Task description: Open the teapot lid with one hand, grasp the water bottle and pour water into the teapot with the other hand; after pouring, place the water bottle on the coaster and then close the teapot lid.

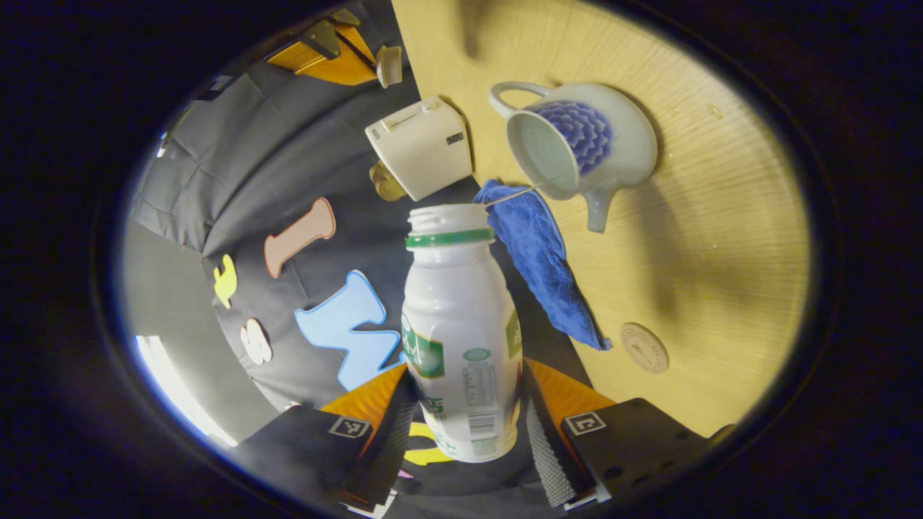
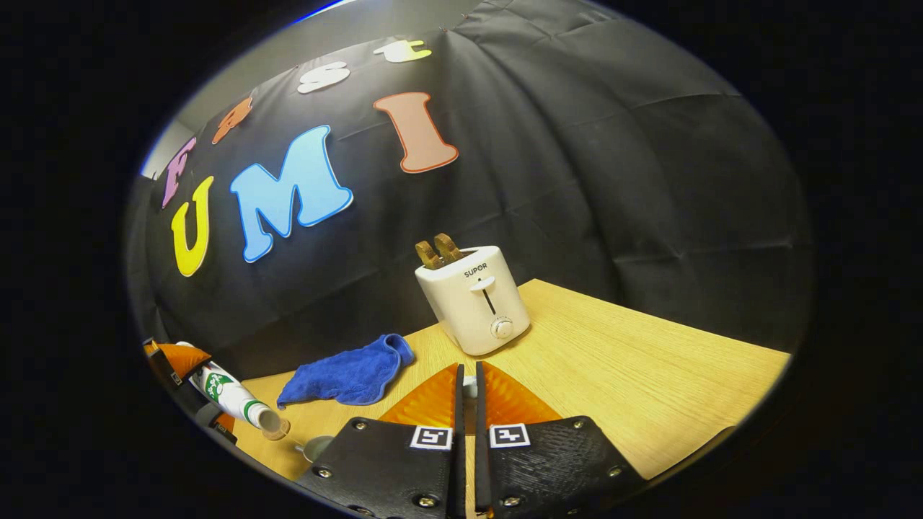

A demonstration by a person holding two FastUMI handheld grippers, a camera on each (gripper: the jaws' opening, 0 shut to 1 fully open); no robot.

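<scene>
We see the white water bottle (image 1: 461,339) uncapped, tipped toward the open teapot (image 1: 584,144). A thin stream runs into it. The round coaster (image 1: 644,347) lies bare nearby.

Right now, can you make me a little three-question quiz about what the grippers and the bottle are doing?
1. True or false: the teapot has its lid on.
2. Which gripper is shut on the water bottle? A) left gripper B) right gripper
3. Fill in: the blue cloth lies between the toaster and the round ____.

Key
1. False. In the left gripper view its top is open and a thin stream runs in from the bottle mouth.
2. A. Both fingers press its sides.
3. Coaster, bare on the table.
</scene>
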